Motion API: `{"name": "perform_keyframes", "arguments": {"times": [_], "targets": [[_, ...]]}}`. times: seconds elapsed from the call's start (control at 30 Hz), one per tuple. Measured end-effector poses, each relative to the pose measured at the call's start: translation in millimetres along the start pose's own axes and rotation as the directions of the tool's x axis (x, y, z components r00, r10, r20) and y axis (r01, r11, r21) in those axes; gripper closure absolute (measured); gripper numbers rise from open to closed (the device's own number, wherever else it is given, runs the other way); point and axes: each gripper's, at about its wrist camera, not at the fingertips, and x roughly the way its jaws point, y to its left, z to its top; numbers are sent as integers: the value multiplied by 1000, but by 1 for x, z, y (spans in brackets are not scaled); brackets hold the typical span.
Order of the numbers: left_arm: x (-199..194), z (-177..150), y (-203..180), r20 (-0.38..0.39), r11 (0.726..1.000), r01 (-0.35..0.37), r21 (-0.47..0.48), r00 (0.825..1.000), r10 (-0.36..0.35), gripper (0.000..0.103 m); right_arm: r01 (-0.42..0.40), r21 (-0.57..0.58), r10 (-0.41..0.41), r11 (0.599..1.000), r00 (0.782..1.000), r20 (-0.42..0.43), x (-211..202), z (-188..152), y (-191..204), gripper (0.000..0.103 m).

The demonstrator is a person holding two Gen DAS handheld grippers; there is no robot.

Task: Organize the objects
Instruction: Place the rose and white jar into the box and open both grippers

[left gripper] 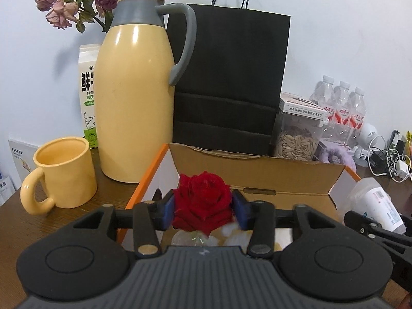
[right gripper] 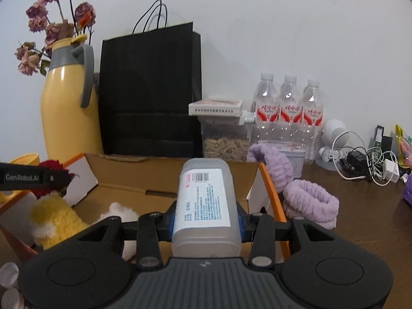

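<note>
Red rose sits between the left gripper fingers over the open cardboard box; the blue pads flank the bloom with a thin gap on the right side, so it looks released, not clenched. Right gripper is clamped on a frosted plastic bottle, label up, hovering above the box's right half.

Doing it well: let the rose settle onto the soft items below before pulling back, and back out straight so the fingers don't snag petals. Lower the bottle flat onto bare box floor, clear of the yellow plush.

Left view alone shows the yellow mug and milk carton on the worktop. Right view alone shows the plush inside the box and the purple headbands outside it.
</note>
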Motion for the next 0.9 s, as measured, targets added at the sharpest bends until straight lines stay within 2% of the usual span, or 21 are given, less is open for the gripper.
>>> {"name": "perform_keyframes", "arguments": {"times": [0.03,0.07,0.1,0.13,0.17,0.27,0.57,0.9], "targets": [[-1,-1,-1,1,1000,2,7,1000,-2,31,-1,0,1,1000,1000,0,0,-1,0,62],[-2,-2,-2,5,1000,2,14,1000,-3,25,3,2,-3,1000,1000,-2,-1,-1,-1,52],[-3,-3,-4,11,1000,2,23,1000,-2,15,7,6,-7,1000,1000,-3,-1,-1,-1,35],[-4,-3,-6,19,999,1,32,1000,-1,5,6,10,-6,1000,1000,4,-3,0,-1,26],[-6,-4,-8,30,999,3,39,1000,-4,0,3,10,-3,1000,1000,16,-4,0,-1,13],[-11,-5,-10,55,999,8,46,998,-10,0,-11,-10,11,1000,999,37,-8,0,2,0],[-19,-3,-10,71,1000,8,31,997,-10,0,-16,-30,18,999,999,49,-16,0,8,0],[-52,-4,-6,152,999,11,47,988,-18,0,-24,-51,29,998,994,102,-45,4,14,0]]}}
